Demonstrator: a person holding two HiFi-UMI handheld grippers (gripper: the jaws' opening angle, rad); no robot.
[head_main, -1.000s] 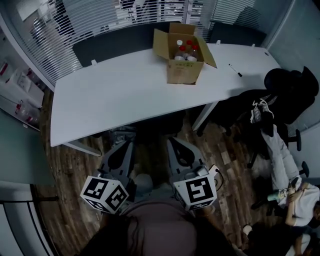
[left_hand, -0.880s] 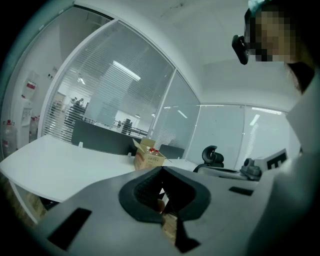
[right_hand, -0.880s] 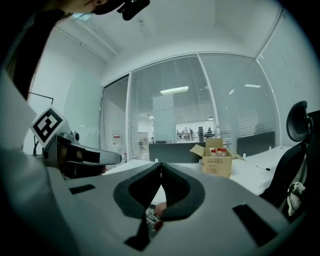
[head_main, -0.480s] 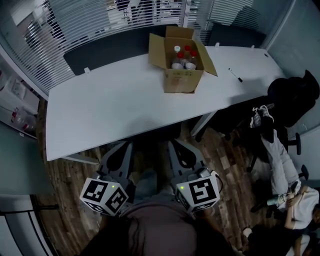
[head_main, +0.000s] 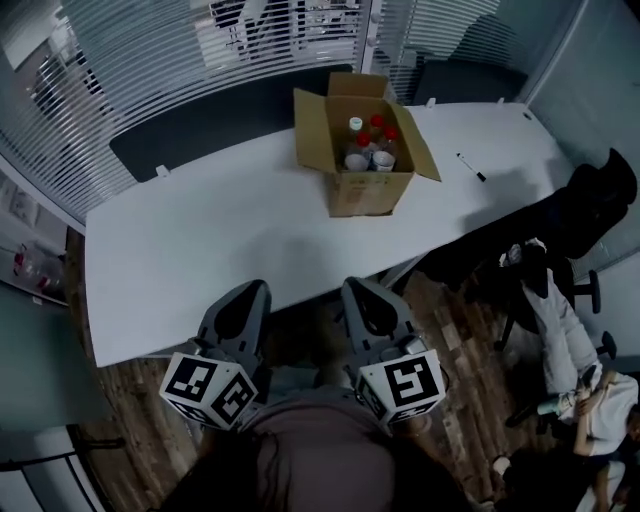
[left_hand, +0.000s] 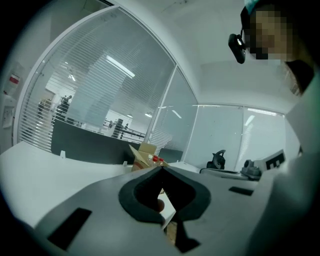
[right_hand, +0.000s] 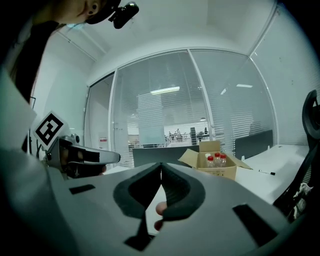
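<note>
Cardboard box (head_main: 366, 192) — flaps open, red- and white-capped bottles (head_main: 371, 146) upright inside.

A long white table (head_main: 200, 230) is set across the middle, over a floor of brown wood planks (head_main: 465, 340). A dark panel (head_main: 200, 135) is stood along its far edge, toward 12 o'clock, and glass walls hung with slatted blinds (head_main: 130, 70) are seen behind it (strip lights (right_hand: 165, 90) glow beyond). A black office chair (head_main: 600, 190) is parked at 3 o'clock.

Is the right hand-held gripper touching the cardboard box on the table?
Apart. The head view shows bare white table between the right hand-held gripper and the cardboard box.
</note>
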